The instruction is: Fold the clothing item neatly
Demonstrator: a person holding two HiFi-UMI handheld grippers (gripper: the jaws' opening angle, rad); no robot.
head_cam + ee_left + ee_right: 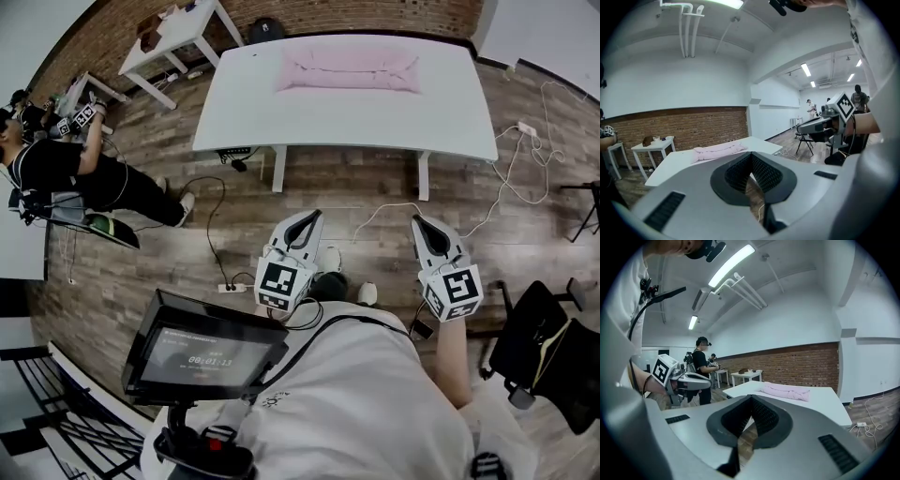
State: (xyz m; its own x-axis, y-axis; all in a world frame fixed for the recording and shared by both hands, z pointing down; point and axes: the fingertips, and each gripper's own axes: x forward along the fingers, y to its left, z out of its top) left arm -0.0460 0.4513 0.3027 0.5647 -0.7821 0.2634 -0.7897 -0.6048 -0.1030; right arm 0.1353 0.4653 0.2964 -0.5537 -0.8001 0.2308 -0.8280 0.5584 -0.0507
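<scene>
Garment lies well ahead of your jaws on the tabletop, long axis crosswise; your left gripper and right gripper are about equally far, jaws pressed together, empty.

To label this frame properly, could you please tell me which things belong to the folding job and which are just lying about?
Job: pink garment, white table under it, left tongs, right tongs, both shut and empty.
Lying about: small side table, power strip, black chair.
</scene>
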